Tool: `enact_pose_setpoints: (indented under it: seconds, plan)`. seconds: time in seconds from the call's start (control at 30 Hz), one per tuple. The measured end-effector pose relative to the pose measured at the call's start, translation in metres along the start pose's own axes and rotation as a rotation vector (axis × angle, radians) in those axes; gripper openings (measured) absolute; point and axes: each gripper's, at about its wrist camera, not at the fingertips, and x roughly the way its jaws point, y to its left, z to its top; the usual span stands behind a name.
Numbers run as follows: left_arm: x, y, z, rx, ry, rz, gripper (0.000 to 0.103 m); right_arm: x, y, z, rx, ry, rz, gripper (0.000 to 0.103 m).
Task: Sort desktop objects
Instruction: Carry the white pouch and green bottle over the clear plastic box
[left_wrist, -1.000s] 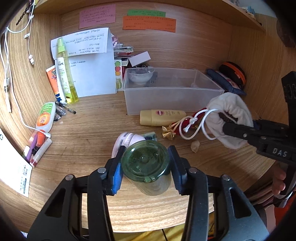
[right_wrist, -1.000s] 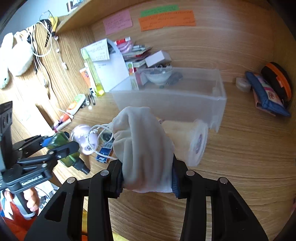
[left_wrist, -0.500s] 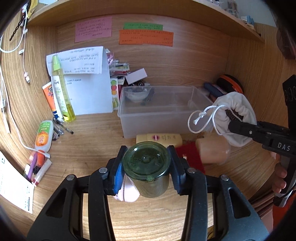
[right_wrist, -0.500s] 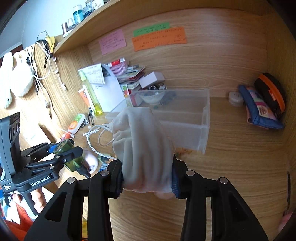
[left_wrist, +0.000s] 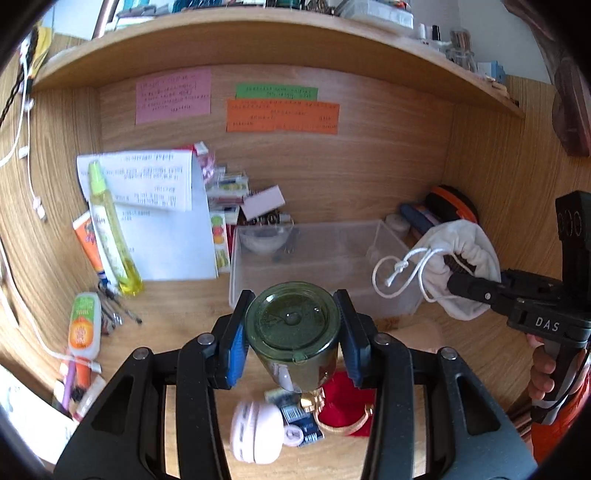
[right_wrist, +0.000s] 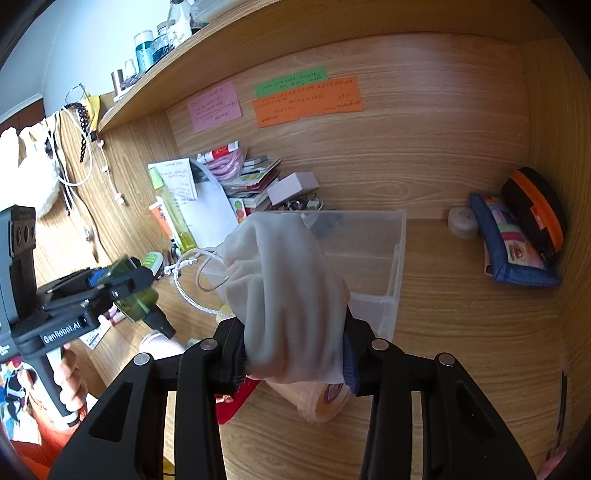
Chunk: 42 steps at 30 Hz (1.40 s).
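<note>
The left gripper (left_wrist: 291, 345) pinches a green jar (left_wrist: 293, 326) between its blue pads, base toward the camera, lifted clear of the desk (left_wrist: 177, 302). The right gripper (right_wrist: 293, 360) is pressed onto a white pouch (right_wrist: 284, 280), its drawstring hanging loose to the left. Both loads are in the air, just short of the clear bin (left_wrist: 325, 266) that lies ahead of each gripper.

By my reading the sort is about midway: 2 items are in hand but not yet dropped, and the bin already holds a small bowl (left_wrist: 263, 240) and something dark at its far end. Left on the desk below the left gripper are a white round case (left_wrist: 255, 430), a small blue packet (left_wrist: 299, 422), a red cloth (left_wrist: 343, 406) and a gold ring (left_wrist: 343, 428); under the right gripper lies a peach tube (right_wrist: 321, 398). A yellow spray bottle (left_wrist: 110, 229) and other tubes stand off to the left.

Readable writing: "DAS" on the right gripper's body in the left view, "GenRobot.AI" on the left gripper's body in the right view. The pink, green and orange notes (left_wrist: 282, 116) on the back wall carry handwriting too small to read.
</note>
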Motion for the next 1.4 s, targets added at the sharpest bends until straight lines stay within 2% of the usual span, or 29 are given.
enact_pose_setpoints:
  seconds: [0.27,0.5,0.8,1.13,1.4]
  plan:
    - [0.018,0.000,0.032,0.015,-0.019,0.011,0.042,0.007,-0.008,0.026,0.000,-0.033,-0.007,0.037]
    - [0.048,0.003,0.054,0.038,0.000,0.033,0.042,0.018,-0.012,0.048,-0.021,-0.050,-0.013,0.037]
    - [0.091,0.005,0.078,0.073,0.039,0.051,0.042,0.043,-0.028,0.068,-0.015,-0.031,-0.016,0.037]
    - [0.149,0.004,0.087,0.076,0.127,0.028,0.043,0.085,-0.046,0.073,-0.015,0.037,-0.042,0.037]
    - [0.184,0.011,0.077,0.067,0.196,0.024,0.042,0.126,-0.059,0.067,-0.020,0.141,-0.067,0.037]
